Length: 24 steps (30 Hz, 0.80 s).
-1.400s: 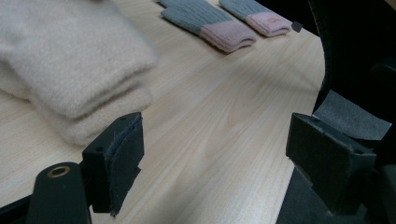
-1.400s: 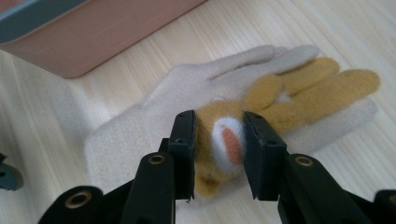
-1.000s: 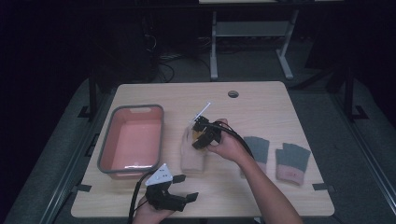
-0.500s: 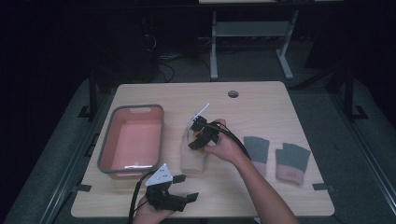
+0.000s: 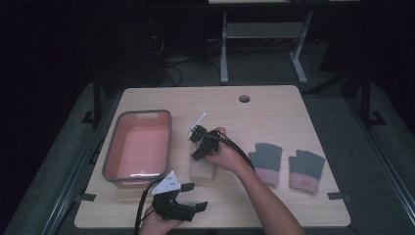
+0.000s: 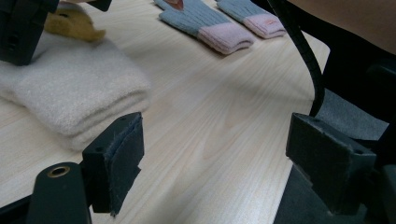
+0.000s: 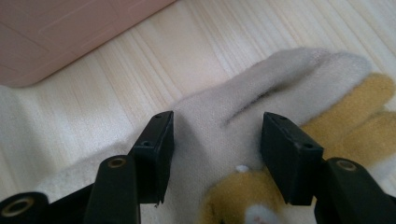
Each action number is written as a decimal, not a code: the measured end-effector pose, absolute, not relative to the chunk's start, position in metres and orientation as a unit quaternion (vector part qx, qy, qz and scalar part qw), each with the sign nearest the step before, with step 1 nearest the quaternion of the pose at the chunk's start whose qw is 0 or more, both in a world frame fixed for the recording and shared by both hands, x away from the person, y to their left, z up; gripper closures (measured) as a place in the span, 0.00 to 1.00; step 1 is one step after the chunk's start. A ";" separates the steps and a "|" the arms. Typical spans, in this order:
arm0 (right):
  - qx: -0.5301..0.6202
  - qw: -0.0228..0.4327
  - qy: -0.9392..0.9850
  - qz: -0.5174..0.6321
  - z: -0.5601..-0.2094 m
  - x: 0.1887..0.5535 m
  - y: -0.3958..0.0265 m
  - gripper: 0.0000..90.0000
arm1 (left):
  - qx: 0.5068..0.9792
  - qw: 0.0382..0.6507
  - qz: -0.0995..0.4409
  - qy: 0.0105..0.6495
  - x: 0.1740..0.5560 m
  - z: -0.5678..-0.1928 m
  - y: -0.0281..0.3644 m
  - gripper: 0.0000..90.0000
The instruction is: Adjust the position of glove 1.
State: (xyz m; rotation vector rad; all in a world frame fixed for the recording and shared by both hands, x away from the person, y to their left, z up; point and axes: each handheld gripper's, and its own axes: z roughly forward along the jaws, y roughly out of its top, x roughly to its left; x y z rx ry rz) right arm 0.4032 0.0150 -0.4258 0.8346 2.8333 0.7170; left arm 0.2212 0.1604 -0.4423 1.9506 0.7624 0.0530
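My high camera sat above the near edge and looked forward and down over the whole worktop (image 5: 274, 105). The left gripper (image 6: 212, 154) camera rode low over the near edge, facing across the wood toward the grey gloves (image 6: 205, 23). The right gripper (image 7: 215, 140) camera pressed close above the cream folded cloth (image 7: 219, 112), which all three views shared, with the pink bin (image 7: 60, 32) just beyond.

Light wood table (image 5: 274, 112), round hole (image 5: 244, 98) near far edge. Pink bin (image 5: 139, 147), grey rim, left side. Grey metal stand (image 5: 262, 36) on floor beyond table.
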 end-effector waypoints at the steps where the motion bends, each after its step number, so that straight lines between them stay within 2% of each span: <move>1: 0.273 0.051 0.932 0.234 -0.426 0.403 0.015 0.50 | 0.806 0.501 0.021 0.315 0.221 -0.442 0.161 0.21; 9: 0.271 0.051 0.934 0.228 -0.426 0.401 0.008 0.51 | 0.804 0.502 0.017 0.317 0.222 -0.442 0.159 0.21; 24: 0.283 0.045 0.931 0.226 -0.425 0.388 -0.034 0.51 | 0.799 0.503 0.001 0.331 0.228 -0.443 0.150 0.21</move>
